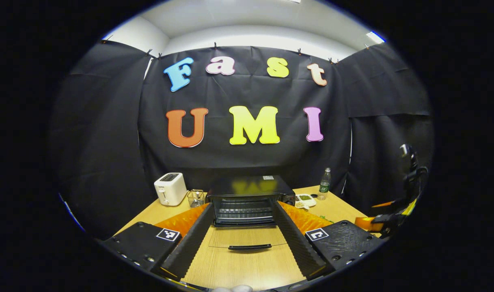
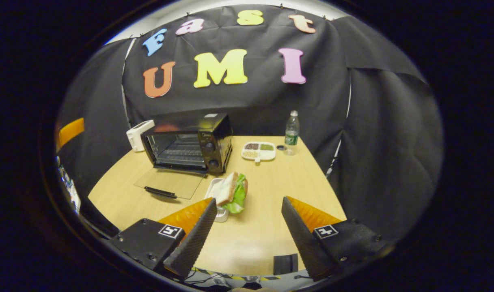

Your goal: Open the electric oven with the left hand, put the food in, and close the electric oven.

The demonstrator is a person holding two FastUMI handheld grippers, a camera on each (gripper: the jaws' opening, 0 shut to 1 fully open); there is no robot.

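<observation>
The black electric oven [image 1: 249, 188] stands at the back of the wooden table, with its glass door [image 1: 247, 239] folded down flat and the wire rack inside bare. My left gripper [image 1: 242, 206] is open and held above the door, its fingers framing the oven mouth and apart from the door handle [image 1: 249, 246]. In the right gripper view the oven [image 2: 190, 142] sits to the left. A sandwich with lettuce [image 2: 231, 190] rests on a small white tray [image 2: 213, 190] beside the door. My right gripper [image 2: 249, 200] is open, with the sandwich just ahead of its left finger.
A white toaster [image 1: 170, 188] and a small wire basket [image 1: 196, 197] stand left of the oven. To its right are a divided dish [image 2: 258, 151] and a water bottle [image 2: 291, 133]. A small black block [image 2: 285, 263] lies at the table's near edge. The right gripper's orange parts [image 1: 393, 219] show at the far right.
</observation>
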